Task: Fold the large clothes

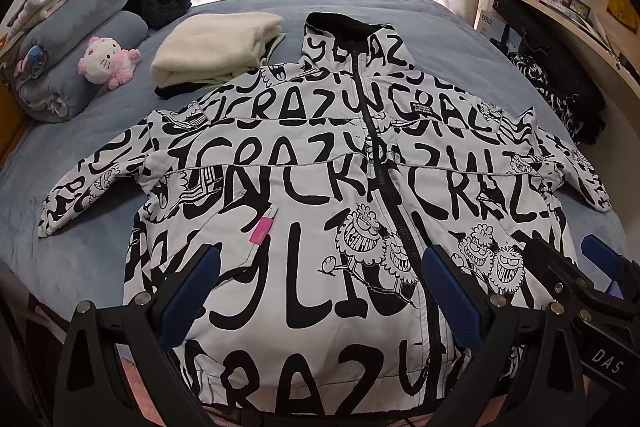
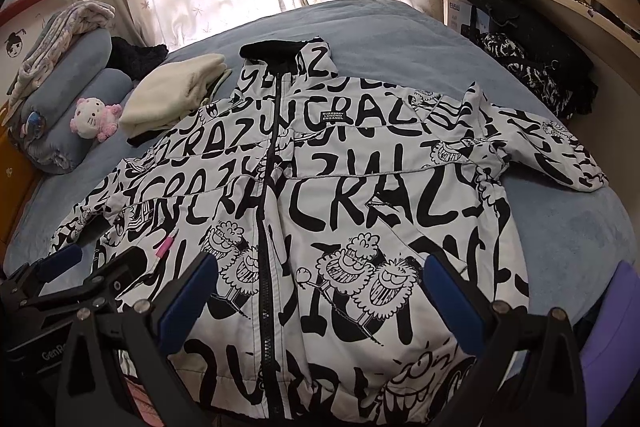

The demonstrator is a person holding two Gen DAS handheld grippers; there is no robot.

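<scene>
A large white jacket with black "CRAZY" lettering and cartoon faces lies flat, front up and zipped, on the blue bed, sleeves spread to both sides. It also shows in the right wrist view. My left gripper is open and empty, hovering over the jacket's lower left front. My right gripper is open and empty over the lower right front, and shows in the left wrist view. The left gripper appears in the right wrist view.
A folded cream garment lies beside the jacket's left shoulder. A pink plush toy, rolled blue bedding and a dark garment sit at the far left. Wooden shelves stand right. Another patterned garment lies at the right bed edge.
</scene>
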